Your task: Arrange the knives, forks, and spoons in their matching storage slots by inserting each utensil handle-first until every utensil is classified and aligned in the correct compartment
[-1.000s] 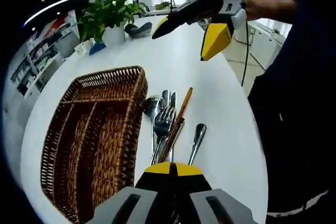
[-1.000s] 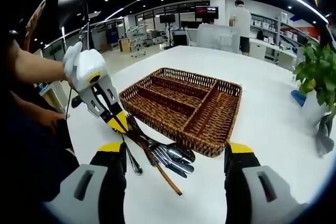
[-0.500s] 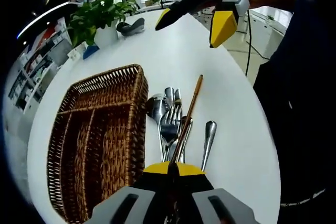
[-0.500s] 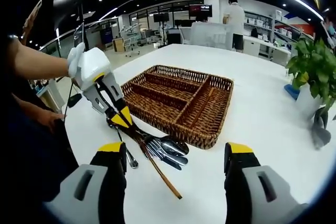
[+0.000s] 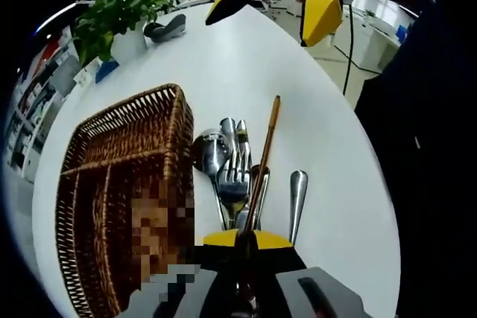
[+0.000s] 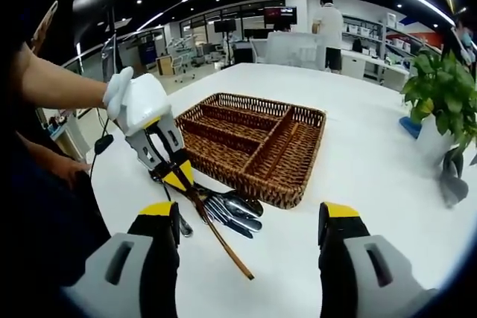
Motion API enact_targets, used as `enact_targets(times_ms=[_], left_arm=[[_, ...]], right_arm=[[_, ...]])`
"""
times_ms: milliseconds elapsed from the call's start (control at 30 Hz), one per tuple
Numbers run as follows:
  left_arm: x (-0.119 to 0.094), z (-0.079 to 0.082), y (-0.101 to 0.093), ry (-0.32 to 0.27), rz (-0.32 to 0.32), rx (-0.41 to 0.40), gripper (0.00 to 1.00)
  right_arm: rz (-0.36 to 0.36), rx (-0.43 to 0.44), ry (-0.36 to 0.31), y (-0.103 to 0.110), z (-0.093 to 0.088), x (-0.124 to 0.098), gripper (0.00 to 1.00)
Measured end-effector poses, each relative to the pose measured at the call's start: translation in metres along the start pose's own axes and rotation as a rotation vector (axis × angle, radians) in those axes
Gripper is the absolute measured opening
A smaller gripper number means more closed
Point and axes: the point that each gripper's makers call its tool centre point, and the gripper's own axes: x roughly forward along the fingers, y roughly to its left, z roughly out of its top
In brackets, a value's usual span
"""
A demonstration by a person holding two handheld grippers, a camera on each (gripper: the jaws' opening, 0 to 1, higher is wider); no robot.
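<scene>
A cluster of spoons and forks lies on the white counter just beside the wicker tray, whose compartments hold no utensils. The left hand-held gripper has its jaws closed on a brown stick-like utensil that runs across the pile. The right hand-held gripper hangs above the counter, jaws wide apart and holding nothing. A potted plant stands farther along the counter; beyond it spreads an office hall with ceiling lights, where a person stands.
</scene>
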Motion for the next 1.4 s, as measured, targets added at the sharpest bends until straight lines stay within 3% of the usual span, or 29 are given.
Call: enact_targets(times_ms=[400, 800, 1400], left_arm=[[0.01, 0.003, 0.001, 0.03, -0.056, -0.001, 0.06], [0.01, 0.0, -0.014, 0.065, -0.083, 0.084, 0.04], [0.004, 0.001, -0.014, 0.068, -0.077, 0.01, 0.02]], right_arm=[[-0.012, 0.012, 0.002, -0.004, -0.004, -0.005, 0.77], [-0.016, 0.015, 0.001, -0.005, -0.004, -0.002, 0.76], [0.002, -0.001, 0.016, -0.001, -0.005, 0.004, 0.75]])
